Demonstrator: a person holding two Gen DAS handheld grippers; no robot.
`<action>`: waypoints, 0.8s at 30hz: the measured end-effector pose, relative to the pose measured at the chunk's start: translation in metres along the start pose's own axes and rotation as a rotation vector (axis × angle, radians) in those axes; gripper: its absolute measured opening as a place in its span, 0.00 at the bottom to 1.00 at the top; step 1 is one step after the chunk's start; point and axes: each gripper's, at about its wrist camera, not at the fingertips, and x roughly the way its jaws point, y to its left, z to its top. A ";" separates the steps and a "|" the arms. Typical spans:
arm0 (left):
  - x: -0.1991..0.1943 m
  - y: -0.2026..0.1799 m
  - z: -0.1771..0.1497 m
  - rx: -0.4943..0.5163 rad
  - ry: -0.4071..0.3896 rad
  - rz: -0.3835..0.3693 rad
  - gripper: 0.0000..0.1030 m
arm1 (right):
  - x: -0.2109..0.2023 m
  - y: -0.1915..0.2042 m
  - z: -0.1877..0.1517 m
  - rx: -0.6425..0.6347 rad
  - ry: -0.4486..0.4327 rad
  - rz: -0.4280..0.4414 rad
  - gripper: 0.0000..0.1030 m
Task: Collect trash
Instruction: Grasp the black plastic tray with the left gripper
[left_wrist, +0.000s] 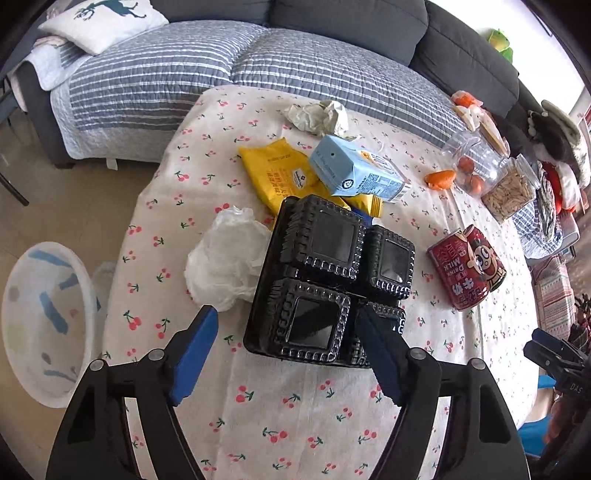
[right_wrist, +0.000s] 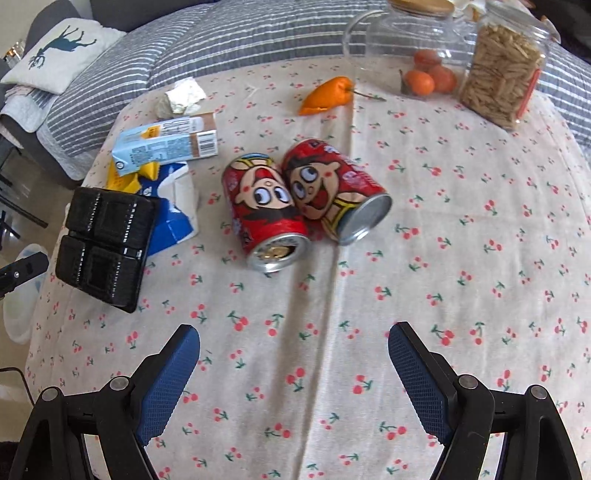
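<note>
Left gripper (left_wrist: 286, 325): fingers spread wide, one blue pad (left_wrist: 192, 354) to the left of the black plastic tray (left_wrist: 325, 280), the other over the tray's near right corner; whether that pad touches the tray cannot be told. Nothing is clamped.

Right gripper (right_wrist: 293, 341): fingers wide apart, nothing between them, above bare cherry-print cloth near the edge of the surface (right_wrist: 443, 258).

Trash on the surface:
- Black plastic tray, four square compartments, at the left edge; in the right wrist view (right_wrist: 105, 245) it lies partly on a blue-and-white wrapper (right_wrist: 173, 218).
- Crumpled white plastic (left_wrist: 225, 266), just left of the tray, touching it.
- Yellow snack bag (left_wrist: 277, 173), behind the tray, partly under a light blue carton (left_wrist: 356, 171) lying on its side.
- Crumpled paper wad (left_wrist: 319, 116), at the far edge.
- Two red milk cans (right_wrist: 266, 218) (right_wrist: 334, 188), on their sides, touching each other, open ends toward the right wrist camera, mid-surface.
- Orange peel (right_wrist: 327, 94), near the far side.

Other items: glass jar with oranges (right_wrist: 410, 51) and jar of pale sticks (right_wrist: 498, 74), side by side at the far right; white patterned bin (left_wrist: 44, 321) on the floor left of the surface; striped sofa cover (left_wrist: 221, 66) behind.
</note>
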 end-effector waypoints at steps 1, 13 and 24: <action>0.004 -0.001 0.002 -0.003 0.003 0.001 0.73 | -0.001 -0.007 -0.001 0.009 0.002 -0.007 0.84; 0.023 -0.012 0.005 -0.040 0.029 -0.029 0.53 | -0.003 -0.054 -0.004 0.080 0.021 -0.035 0.84; -0.008 -0.017 0.000 -0.023 -0.019 -0.102 0.51 | 0.002 -0.058 0.003 0.096 0.018 -0.036 0.84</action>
